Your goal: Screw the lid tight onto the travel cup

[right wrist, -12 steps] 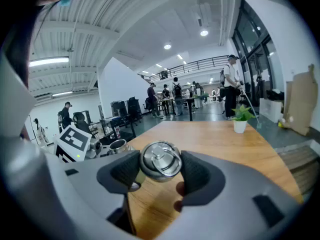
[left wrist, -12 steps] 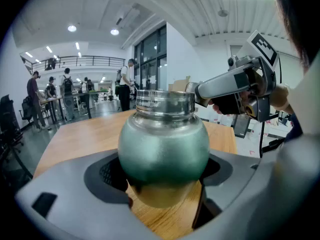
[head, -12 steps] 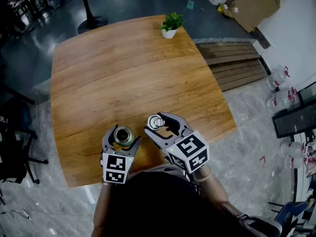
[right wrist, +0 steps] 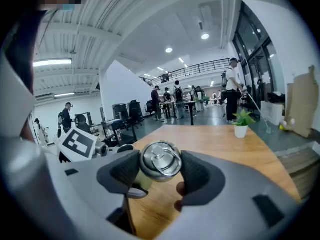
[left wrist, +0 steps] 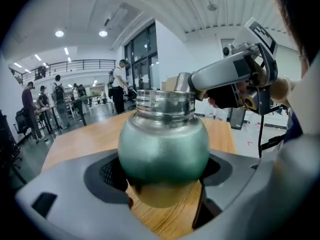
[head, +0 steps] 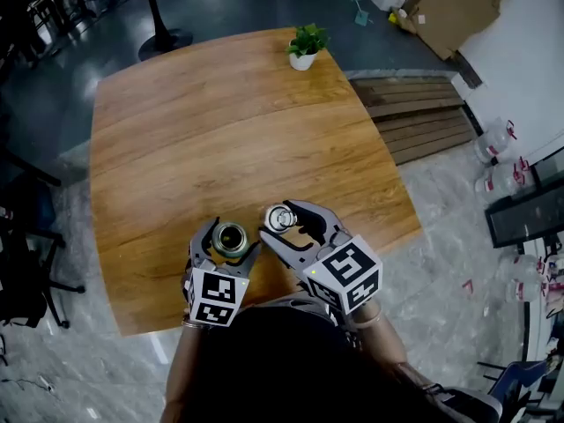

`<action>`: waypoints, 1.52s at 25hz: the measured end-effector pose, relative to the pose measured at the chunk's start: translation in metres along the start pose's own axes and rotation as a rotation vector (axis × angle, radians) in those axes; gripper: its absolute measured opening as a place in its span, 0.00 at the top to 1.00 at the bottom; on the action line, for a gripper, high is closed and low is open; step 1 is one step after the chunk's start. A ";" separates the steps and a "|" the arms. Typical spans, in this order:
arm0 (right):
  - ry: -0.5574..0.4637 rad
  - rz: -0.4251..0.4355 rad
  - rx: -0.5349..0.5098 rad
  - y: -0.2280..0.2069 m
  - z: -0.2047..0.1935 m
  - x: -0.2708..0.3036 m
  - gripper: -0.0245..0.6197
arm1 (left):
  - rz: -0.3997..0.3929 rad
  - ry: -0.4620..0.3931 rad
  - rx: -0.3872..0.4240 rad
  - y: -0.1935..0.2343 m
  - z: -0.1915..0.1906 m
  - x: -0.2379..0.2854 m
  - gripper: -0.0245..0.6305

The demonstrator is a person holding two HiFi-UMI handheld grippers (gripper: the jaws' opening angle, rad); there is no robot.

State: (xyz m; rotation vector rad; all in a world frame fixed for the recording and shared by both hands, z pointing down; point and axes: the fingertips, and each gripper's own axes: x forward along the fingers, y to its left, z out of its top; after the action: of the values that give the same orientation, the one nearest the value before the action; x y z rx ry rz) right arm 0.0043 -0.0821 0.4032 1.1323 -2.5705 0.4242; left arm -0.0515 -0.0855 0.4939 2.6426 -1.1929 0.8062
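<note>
Threads (left wrist: pixel 165 103) on the travel cup (left wrist: pixel 162 144) clamped in left gripper (head: pixel 227 250) escape the head view; right gripper (right wrist: pixel 160 170) clamps lid (right wrist: pixel 161 160).

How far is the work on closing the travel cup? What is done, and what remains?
Done: both parts are gripped. In hand: the left hand-held gripper clamps the travel cup, its threaded mouth open; the right hand-held gripper clamps the lid beside it, not on it. Left: set the lid on the mouth and screw it tight.

Bright ceiling strip lighting, soft shadows — gripper views fisheye-warped, dark-cornered, close foreground blurred.
</note>
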 end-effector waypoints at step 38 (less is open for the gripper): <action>0.196 0.310 -0.066 0.070 -0.014 0.012 0.55 | -0.138 0.012 0.075 -0.037 -0.002 0.007 0.36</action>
State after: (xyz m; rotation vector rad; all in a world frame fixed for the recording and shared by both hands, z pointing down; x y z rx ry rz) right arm -0.0539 -0.0396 0.4100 0.6353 -2.5657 0.4895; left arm -0.0219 -0.0646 0.5025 2.7388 -0.9831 0.8570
